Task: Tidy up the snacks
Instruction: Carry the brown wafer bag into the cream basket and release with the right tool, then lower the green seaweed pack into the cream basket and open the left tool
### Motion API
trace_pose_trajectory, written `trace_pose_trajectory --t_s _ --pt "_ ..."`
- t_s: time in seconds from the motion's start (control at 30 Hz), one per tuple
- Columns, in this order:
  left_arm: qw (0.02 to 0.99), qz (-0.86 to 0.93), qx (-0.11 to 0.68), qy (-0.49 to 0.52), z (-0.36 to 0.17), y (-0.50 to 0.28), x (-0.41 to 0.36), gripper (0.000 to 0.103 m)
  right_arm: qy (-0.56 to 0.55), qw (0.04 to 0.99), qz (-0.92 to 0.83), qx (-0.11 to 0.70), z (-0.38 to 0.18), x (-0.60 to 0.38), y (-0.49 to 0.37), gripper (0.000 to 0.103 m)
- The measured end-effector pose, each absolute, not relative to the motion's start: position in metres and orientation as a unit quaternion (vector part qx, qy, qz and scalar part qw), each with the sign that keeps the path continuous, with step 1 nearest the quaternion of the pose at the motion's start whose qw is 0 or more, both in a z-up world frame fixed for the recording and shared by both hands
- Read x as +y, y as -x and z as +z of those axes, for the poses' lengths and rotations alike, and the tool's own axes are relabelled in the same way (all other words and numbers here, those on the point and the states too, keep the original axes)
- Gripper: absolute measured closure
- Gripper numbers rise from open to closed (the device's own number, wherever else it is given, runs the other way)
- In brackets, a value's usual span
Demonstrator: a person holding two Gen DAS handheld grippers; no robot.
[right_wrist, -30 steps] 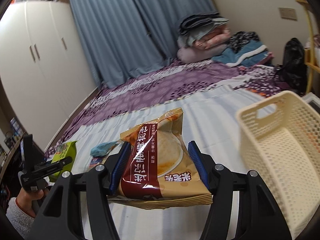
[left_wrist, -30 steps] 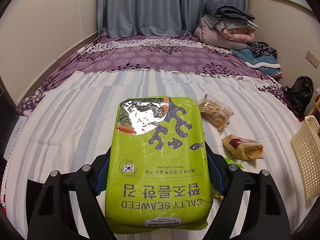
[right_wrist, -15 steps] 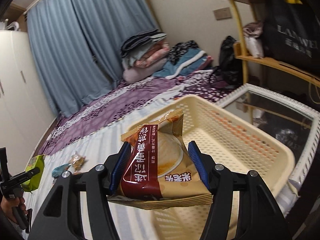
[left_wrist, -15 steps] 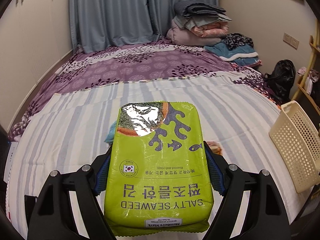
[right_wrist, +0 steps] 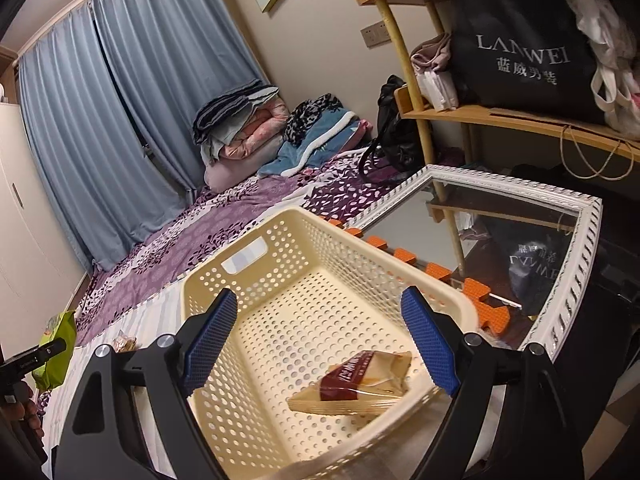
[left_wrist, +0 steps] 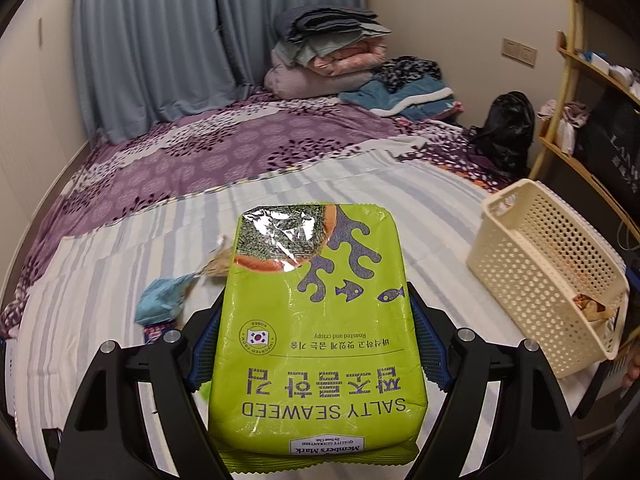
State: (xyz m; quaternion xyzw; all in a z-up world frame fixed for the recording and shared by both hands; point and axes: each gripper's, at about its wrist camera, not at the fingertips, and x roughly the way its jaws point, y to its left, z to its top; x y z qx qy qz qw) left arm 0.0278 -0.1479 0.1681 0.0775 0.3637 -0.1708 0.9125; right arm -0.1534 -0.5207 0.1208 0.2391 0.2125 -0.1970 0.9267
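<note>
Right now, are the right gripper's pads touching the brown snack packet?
Apart. In the right wrist view the right gripper is opening, both pads clear of the brown snack packet, which lies on the basket floor.

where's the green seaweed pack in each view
Left wrist: seaweed pack fills the centre foreground, clamped between the left gripper pads.
Right wrist: seaweed pack is small at the far left edge, over the bed.
Shared landmark: the cream basket, at the right in the left view, centre in the right view.
</note>
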Motion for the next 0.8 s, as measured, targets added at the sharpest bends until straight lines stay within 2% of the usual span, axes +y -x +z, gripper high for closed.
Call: trace_pose_trajectory --t_s 0.5,0.8 --pt "0.861 -0.340 0.348 -0.146 0.167 0.005 -0.313 0.022 -0.246 0.920 -0.240 0.187 0.120 -0.537 0.206 0.014" --pt "0.837 -0.395 0.341 -0.168 0.167 0.014 -0.383 0.021 -0.257 0.913 -0.252 0.194 0.111 -0.543 0.220 0.014"
